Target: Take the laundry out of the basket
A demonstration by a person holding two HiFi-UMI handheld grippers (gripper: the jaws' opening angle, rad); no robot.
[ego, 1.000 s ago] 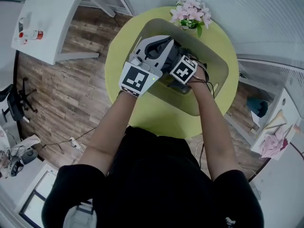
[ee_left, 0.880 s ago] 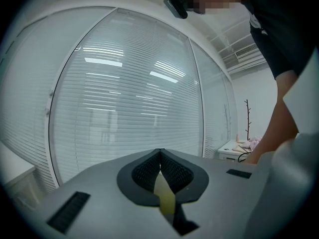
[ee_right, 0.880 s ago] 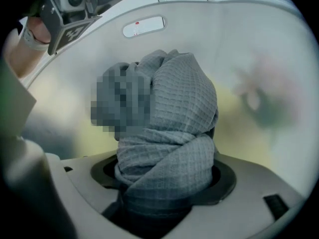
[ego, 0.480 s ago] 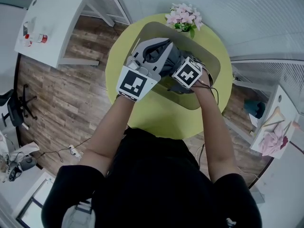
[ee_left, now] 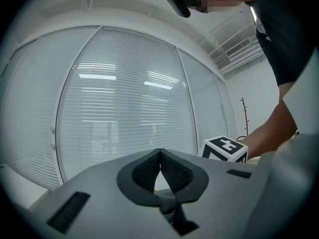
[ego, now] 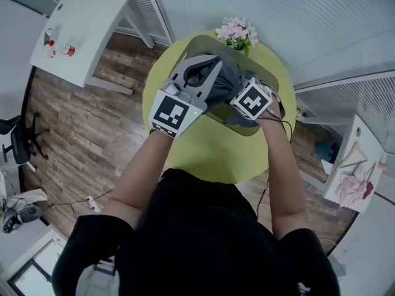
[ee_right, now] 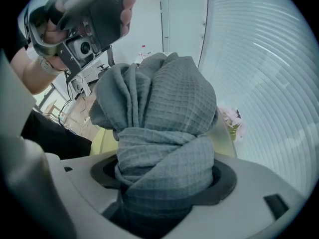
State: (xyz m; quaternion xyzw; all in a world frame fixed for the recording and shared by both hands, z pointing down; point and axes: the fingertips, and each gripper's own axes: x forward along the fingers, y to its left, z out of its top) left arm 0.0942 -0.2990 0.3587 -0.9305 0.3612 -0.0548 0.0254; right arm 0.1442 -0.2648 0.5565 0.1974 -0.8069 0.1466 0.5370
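Observation:
A beige laundry basket (ego: 245, 130) stands on a round yellow-green table (ego: 210, 159). Above it my right gripper (ego: 245, 97) points steeply down, shut on a bunched grey waffle-weave cloth (ego: 225, 79). In the right gripper view the cloth (ee_right: 164, 128) fills the jaws of the right gripper (ee_right: 164, 188) and rises in a twisted column. Beside the cloth, my left gripper (ego: 207, 66) points level. In the left gripper view its (ee_left: 159, 152) fingertips touch, and I see no cloth between them. The basket's inside is hidden by grippers and cloth.
Pink flowers (ego: 236, 31) stand at the table's far edge. A white desk (ego: 80, 29) with small bottles is at the upper left over wooden floor. An office chair (ego: 18, 140) stands at the left, a white shelf (ego: 352, 165) at the right. Window blinds run along the far side.
Both grippers have risen above the basket. The grey cloth has come up with them and now shows more between the two grippers.

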